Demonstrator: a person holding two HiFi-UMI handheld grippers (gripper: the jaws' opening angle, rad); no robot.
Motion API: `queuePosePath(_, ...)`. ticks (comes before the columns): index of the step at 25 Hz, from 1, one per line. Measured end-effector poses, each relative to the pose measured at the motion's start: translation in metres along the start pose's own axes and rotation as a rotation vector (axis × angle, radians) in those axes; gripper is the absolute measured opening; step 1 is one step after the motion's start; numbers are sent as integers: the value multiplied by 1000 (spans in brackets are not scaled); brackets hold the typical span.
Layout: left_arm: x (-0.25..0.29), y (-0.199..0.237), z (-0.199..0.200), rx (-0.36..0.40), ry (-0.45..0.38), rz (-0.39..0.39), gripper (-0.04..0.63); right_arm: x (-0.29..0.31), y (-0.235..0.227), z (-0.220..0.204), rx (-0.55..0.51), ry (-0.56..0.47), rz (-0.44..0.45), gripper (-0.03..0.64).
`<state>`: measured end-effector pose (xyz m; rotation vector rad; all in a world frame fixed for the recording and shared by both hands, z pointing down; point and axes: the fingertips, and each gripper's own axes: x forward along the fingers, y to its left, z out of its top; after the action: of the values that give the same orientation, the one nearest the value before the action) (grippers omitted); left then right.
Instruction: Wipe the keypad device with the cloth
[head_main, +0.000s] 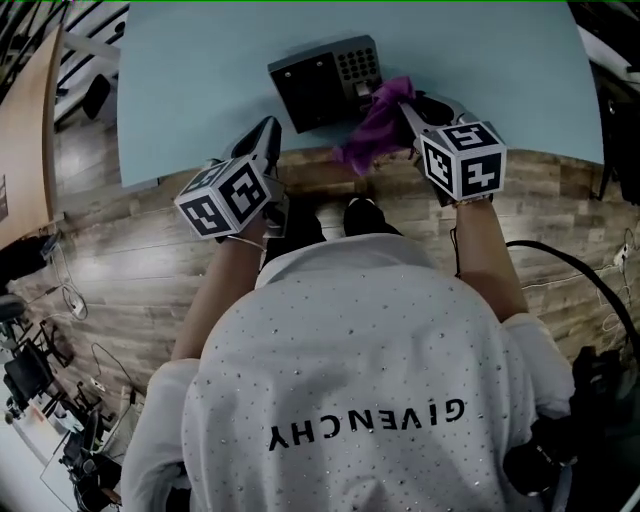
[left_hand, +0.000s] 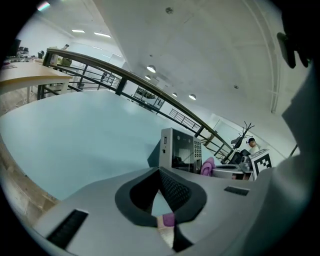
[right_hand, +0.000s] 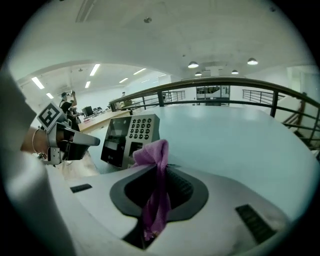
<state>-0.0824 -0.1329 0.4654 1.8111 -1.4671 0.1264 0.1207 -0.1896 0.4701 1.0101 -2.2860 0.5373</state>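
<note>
Grips the purple cloth (head_main: 376, 125) in the right gripper (head_main: 405, 108), jaws clamped on it, just beside the keypad device (head_main: 322, 80) near the desk's (head_main: 200, 90) near edge. Holds the left gripper (head_main: 268, 130) at that edge, jaws together, empty.

GIVENCHY, seen upside down, across back of white shirt (head_main: 370, 340)
</note>
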Motion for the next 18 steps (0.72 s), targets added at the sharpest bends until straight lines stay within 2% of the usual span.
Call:
queuePosePath(3, 0, 20, 9, 2, 4, -30, 2, -1, 13, 2, 29, 16, -19, 52)
queuePosePath(8, -12, 46, 43, 32, 0, -144, 2, 16, 103, 16, 135, 18, 151, 49)
queuePosePath(11, -21, 59, 61, 54, 22, -238, 0, 33, 157, 36, 100, 36, 206, 50)
queuePosePath(14, -26, 69, 71, 104, 62, -320, 0, 51, 184, 62, 57, 31, 156, 51)
queuePosePath(18, -31, 99, 79, 169, 114, -379, 0, 74, 187, 107, 27, -25, -23, 52)
